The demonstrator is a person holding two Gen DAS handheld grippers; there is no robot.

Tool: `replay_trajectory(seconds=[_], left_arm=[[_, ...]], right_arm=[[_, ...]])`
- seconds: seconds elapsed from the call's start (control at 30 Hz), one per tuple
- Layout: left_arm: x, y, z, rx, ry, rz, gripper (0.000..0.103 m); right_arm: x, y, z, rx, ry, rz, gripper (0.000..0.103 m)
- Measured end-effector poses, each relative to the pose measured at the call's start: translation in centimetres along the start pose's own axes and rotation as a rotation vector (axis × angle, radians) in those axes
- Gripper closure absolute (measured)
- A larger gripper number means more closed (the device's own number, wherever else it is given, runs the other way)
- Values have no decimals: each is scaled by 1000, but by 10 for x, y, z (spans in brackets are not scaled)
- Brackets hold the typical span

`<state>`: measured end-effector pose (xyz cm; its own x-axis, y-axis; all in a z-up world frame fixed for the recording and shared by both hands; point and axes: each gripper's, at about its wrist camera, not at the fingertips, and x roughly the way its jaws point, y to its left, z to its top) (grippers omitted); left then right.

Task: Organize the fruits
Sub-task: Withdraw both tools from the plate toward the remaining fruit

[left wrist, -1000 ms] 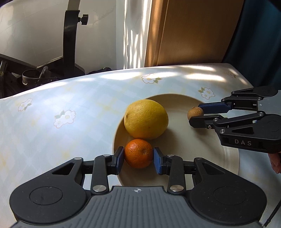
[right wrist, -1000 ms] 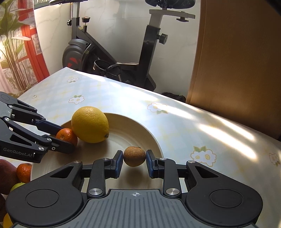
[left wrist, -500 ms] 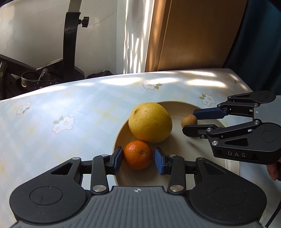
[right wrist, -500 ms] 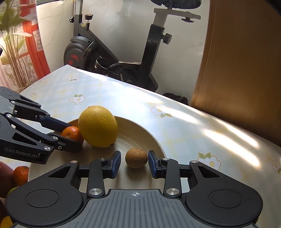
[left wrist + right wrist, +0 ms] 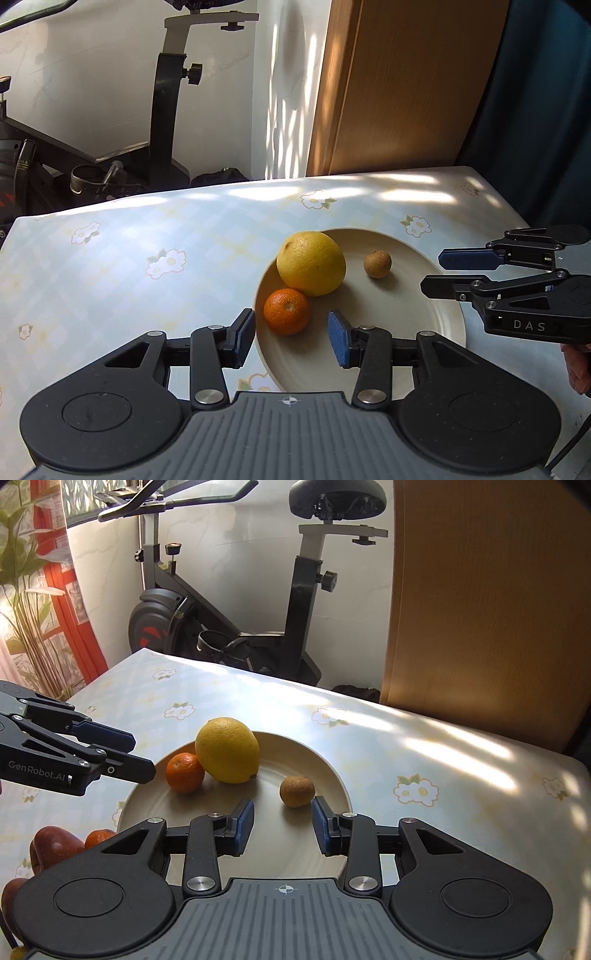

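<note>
On the flower-patterned table (image 5: 155, 236) stands a beige plate (image 5: 417, 325) carrying a large yellow citrus (image 5: 311, 263), a small orange (image 5: 287, 311) touching it, and a small brown fruit (image 5: 377, 263) apart from both. The left tongs (image 5: 291, 338) are spreading, pads clear of the small orange, which lies just ahead of the gap. The right tongs (image 5: 282, 827) are spread and empty, the brown fruit just beyond their tips, nearer the right pad.

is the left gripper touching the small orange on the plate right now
Apart. In the left wrist view the opening left gripper has plate visible between each blue pad and the small orange.
</note>
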<state>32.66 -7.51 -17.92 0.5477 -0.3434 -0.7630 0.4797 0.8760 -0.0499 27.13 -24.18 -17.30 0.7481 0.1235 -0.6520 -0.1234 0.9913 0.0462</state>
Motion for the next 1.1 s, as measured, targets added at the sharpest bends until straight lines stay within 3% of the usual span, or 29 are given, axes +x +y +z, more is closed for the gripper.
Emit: replay_trajectory(seconds=[0.27,0.57,1.1], left_arm=[[-48,15,-22,14,-23,58,57],[-80,41,-53,-42,-18,96,57],[-98,35,-95,-93,-8,40,57]], right_arm=[[-35,17,-25,53,-8,24,71],[-57,46,-43,70,-21,42,71],[-75,94,-73,29,3,68,71]])
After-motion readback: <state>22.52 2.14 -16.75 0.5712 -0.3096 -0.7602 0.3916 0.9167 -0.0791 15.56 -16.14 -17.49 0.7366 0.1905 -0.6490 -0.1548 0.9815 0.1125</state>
